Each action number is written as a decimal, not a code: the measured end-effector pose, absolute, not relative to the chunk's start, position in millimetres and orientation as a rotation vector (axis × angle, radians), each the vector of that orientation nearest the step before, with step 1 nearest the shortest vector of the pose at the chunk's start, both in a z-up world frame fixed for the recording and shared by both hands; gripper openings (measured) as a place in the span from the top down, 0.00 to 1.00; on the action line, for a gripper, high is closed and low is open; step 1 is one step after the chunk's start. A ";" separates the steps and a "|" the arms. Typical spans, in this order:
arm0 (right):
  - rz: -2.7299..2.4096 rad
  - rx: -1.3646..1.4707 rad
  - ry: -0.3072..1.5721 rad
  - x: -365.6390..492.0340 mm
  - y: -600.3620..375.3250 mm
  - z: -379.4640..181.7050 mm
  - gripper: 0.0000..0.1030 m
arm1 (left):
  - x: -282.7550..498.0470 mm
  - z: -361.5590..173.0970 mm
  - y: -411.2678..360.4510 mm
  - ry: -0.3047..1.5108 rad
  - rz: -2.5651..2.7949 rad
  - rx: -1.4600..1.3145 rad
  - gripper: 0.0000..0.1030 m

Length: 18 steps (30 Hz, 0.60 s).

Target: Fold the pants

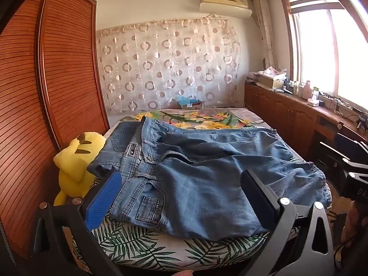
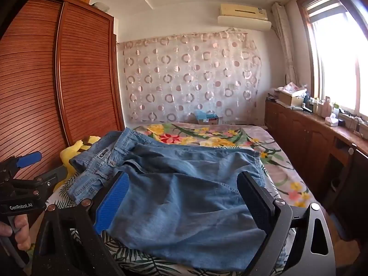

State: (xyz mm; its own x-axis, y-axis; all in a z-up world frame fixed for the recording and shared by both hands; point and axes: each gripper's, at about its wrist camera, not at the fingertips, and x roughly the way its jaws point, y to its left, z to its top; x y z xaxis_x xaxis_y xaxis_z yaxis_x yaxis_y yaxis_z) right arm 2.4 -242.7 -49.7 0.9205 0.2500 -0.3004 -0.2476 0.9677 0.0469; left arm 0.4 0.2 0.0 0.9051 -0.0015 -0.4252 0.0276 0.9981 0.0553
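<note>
Blue jeans (image 1: 207, 172) lie rumpled across the near end of the bed, waistband and pockets at the left, legs bunched toward the right. My left gripper (image 1: 181, 174) hovers just in front of them. It is open, its blue pad (image 1: 103, 200) by the waistband pocket, and nothing is pinched. In the right wrist view the jeans (image 2: 195, 158) fill the middle. My right gripper (image 2: 184, 177) is open over the leg fabric, gripping nothing. The left gripper (image 2: 46, 165) shows at that view's left edge, held by a hand (image 2: 18, 230). The right gripper (image 1: 340, 156) shows at the right edge of the left wrist view.
The bed has a leaf-print cover (image 1: 138, 241) near me and a floral sheet (image 1: 195, 117) beyond. A yellow plush toy (image 1: 73, 163) lies between the bed and a slatted wooden wardrobe (image 1: 46, 80). A cluttered wooden cabinet (image 1: 287, 110) runs under the window on the right.
</note>
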 end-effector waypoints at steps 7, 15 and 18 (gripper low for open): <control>0.251 0.002 0.306 -1.1 -241.2 -49.8 0.07 | -2.5 4.3 2.8 0.426 -0.004 0.048 0.00; 0.258 0.018 0.316 2.4 -244.3 -50.0 0.07 | -0.4 1.7 -3.1 0.436 -0.014 0.052 0.00; 0.256 0.017 0.317 3.2 -245.3 -50.2 0.07 | -0.2 -0.7 -4.9 0.437 -0.022 0.058 0.00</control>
